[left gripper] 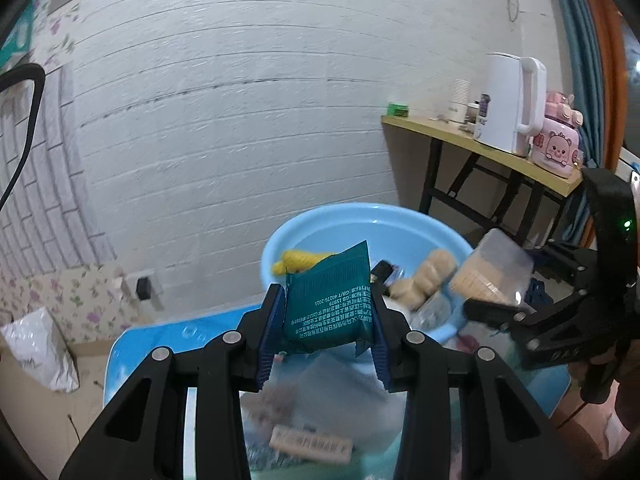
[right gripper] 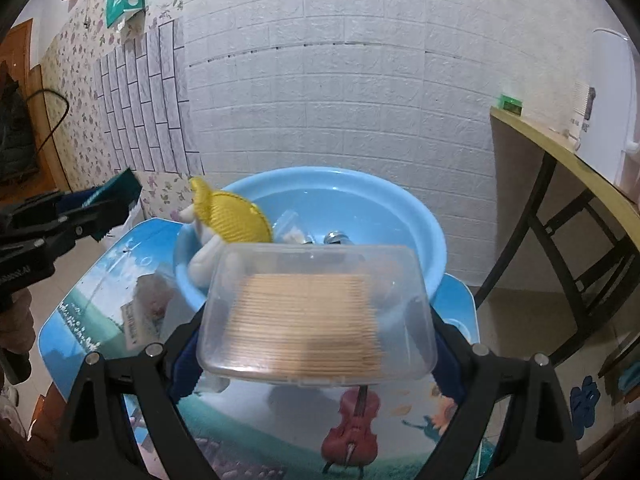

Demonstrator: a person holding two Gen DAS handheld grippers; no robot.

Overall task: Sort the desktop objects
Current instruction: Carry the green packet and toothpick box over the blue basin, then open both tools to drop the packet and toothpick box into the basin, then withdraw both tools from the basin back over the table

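A dark green snack packet [left gripper: 330,300] with white print stands upright in the air, pinched at both side edges, just in front of the light blue basin [left gripper: 304,220]. A clear plastic box [right gripper: 316,312] packed with pale wooden sticks hangs level, also clear of the desk, on the near side of the basin and partly hiding its front rim. Inside the basin a yellow mesh piece [right gripper: 232,216] leans against the left wall over a white soft toy [right gripper: 204,256], with a small clear bag [right gripper: 290,230] and a shiny metal object [right gripper: 338,237] nearer the middle. Left of the basin, a small printed packet [right gripper: 134,320] lies flat on the picture-covered desk [right gripper: 80,320].
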